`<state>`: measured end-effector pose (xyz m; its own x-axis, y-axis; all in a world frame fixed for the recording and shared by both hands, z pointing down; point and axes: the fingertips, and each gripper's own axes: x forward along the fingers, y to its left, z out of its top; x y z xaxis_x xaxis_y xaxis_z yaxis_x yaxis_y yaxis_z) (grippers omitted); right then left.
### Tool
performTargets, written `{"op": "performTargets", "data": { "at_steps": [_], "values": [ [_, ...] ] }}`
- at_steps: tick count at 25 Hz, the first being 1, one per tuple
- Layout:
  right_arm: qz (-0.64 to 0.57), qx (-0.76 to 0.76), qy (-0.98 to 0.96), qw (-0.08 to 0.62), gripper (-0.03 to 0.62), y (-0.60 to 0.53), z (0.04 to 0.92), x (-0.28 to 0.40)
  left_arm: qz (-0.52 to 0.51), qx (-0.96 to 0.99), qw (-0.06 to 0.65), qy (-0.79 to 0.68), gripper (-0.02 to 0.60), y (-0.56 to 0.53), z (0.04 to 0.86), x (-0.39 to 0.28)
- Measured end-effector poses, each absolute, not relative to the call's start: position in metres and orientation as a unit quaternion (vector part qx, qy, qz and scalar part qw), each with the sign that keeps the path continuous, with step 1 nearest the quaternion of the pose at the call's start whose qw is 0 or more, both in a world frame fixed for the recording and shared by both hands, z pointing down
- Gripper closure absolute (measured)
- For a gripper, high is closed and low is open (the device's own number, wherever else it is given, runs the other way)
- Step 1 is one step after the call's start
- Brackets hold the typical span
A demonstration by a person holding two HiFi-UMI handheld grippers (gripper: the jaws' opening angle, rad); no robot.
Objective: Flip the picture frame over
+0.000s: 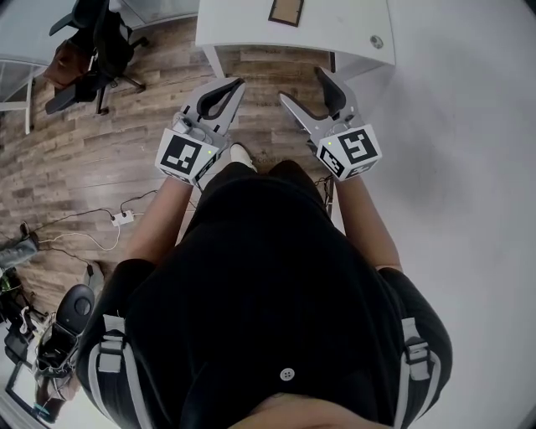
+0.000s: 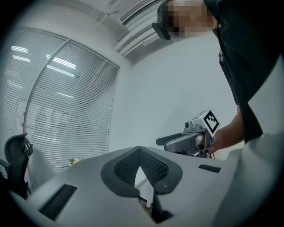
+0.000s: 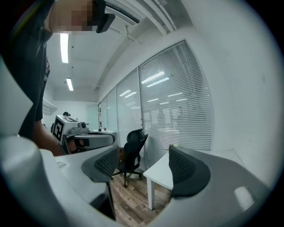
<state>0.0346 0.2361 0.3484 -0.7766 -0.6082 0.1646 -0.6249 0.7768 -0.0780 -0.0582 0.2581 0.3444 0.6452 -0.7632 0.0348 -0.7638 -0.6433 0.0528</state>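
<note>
The picture frame (image 1: 286, 11), brown-edged, lies flat on the white table (image 1: 335, 25) at the top of the head view, partly cut off by the frame's edge. Both grippers are held in front of the person's body, short of the table and apart from the frame. My left gripper (image 1: 235, 84) is shut, its pads meeting at the tips with nothing between them (image 2: 140, 149). My right gripper (image 1: 303, 86) is open and empty, with its jaws wide apart (image 3: 144, 162). Neither gripper view shows the frame.
A black office chair (image 1: 96, 46) stands on the wood floor at the upper left and shows again in the right gripper view (image 3: 131, 153). Cables and a power strip (image 1: 122, 218) lie on the floor at the left. A dark bag (image 1: 59, 335) sits at the lower left.
</note>
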Motion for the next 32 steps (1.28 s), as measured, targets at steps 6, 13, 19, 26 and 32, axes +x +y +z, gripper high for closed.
{"op": "performTargets", "data": {
  "at_steps": [6, 13, 19, 26, 32],
  "values": [
    [0.07, 0.328, -0.94, 0.06, 0.243, 0.229, 0.349, 0.027, 0.006, 0.907, 0.028, -0.419, 0.577, 0.255, 0.349, -0.062],
    [0.077, 0.32, -0.943, 0.05, 0.243, 0.21, 0.352, 0.012, 0.014, 0.904, 0.028, -0.426, 0.577, 0.241, 0.353, -0.075],
    [0.083, 0.317, -0.944, 0.044, 0.243, 0.175, 0.358, 0.006, 0.018, 0.902, 0.034, -0.43, 0.577, 0.208, 0.351, -0.081],
    [0.098, 0.311, -0.945, 0.034, 0.243, 0.128, 0.366, 0.003, 0.028, 0.9, 0.038, -0.433, 0.577, 0.164, 0.353, -0.08],
    [0.104, 0.305, -0.946, 0.034, 0.243, 0.077, 0.37, 0.009, 0.041, 0.896, 0.039, -0.441, 0.577, 0.116, 0.356, -0.078]
  ]
}}
